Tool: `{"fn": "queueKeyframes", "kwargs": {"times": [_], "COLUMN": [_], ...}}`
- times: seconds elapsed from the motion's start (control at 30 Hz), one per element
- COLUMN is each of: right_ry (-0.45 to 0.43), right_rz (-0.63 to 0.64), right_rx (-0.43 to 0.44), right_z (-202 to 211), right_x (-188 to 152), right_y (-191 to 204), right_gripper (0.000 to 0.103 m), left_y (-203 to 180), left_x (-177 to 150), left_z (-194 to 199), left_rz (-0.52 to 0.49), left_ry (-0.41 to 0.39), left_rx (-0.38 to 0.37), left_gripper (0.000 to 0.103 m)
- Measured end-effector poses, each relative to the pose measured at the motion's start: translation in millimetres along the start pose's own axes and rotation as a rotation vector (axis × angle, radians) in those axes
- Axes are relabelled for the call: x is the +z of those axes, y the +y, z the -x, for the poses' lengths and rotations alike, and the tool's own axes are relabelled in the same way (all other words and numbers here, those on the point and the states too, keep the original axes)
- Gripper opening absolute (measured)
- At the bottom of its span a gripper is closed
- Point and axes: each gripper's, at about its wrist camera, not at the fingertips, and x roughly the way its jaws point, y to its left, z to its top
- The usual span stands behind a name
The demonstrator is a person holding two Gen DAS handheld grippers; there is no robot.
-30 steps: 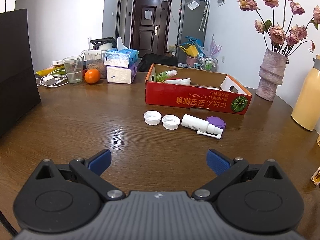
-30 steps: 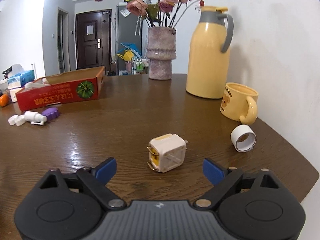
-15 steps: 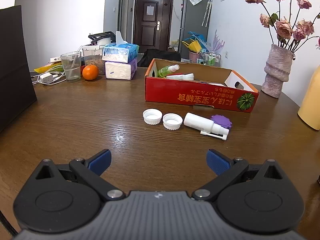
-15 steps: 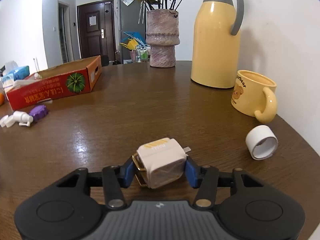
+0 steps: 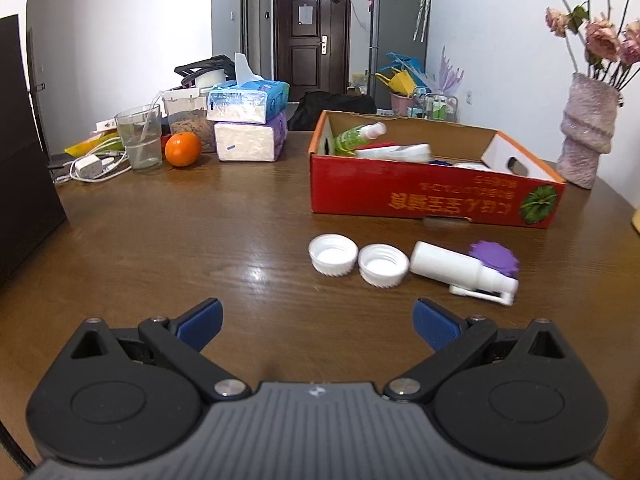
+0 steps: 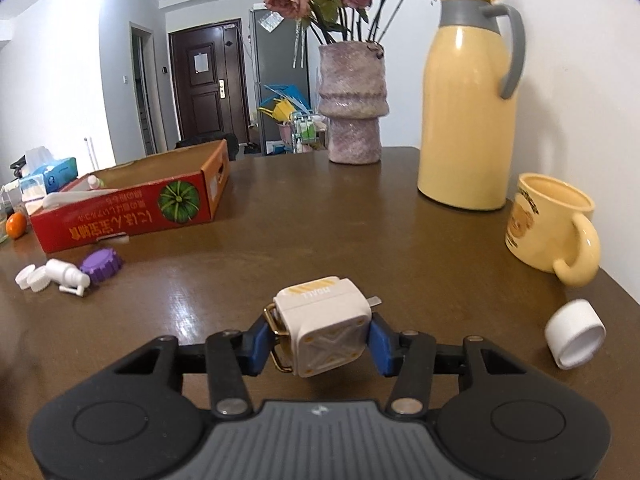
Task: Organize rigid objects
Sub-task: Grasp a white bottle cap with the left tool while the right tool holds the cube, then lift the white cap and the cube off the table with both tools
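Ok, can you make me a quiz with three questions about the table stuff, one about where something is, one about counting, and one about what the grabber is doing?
1. Where is the purple cap?
A. inside the red box
B. on the table in front of the red box
C. inside the yellow mug

2. How many white caps lie open side up by the white bottle?
A. two
B. four
C. none

3. What is the right hand-held gripper doing?
A. open, holding nothing
B. gripping the yellow mug
C. shut on the white plug adapter

Answers: 1 B, it lies on the wood by the box's front wall. 2 A, two sit side by side. 3 C, both blue pads press its sides.
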Motion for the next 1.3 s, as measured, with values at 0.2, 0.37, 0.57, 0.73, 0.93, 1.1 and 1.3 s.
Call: {"fn": "queueKeyframes", "kwargs": {"times": [0.2, 0.37, 0.57, 0.73, 0.93, 1.1, 1.3], "right_ry": [-0.025, -0.045, -0.052, -0.051, -0.070, -0.070, -0.085], "right_rz": [0.011, 0.004, -0.020, -0.033, -0.041, -0.040, -0.029], "right_rx": [0.004, 0.013, 0.014, 0.013, -0.020, -0.051, -0.079], "right_z": [-8, -18, -36, -47, -48, -51, -51], "right_x": [14, 25, 29, 27, 24, 22, 19], "right_y": [15, 26, 38, 44, 44, 44, 45], "right_gripper": [0.049, 0.049, 0.049, 0.049, 0.049, 0.049, 0.049], "left_y": [5, 11, 20, 16, 11, 6, 11], "left_x": [11, 16, 21, 24, 32, 33, 33], "left_z": [-39, -67, -95, -103, -110, -117, -111], "left_rz": [-0.051, -0.052, -0.015, -0.034, -0.043, -0.084, -0.062], "left_ry": [0.015, 0.024, 0.053, 0.035, 0.001, 0.027, 0.005], "left_rx": [0.042, 0.049, 0.024, 0.028, 0.020, -0.030, -0.033], "left_gripper": [0.103, 0.103, 0.103, 0.103, 0.103, 0.057, 0.041]}}
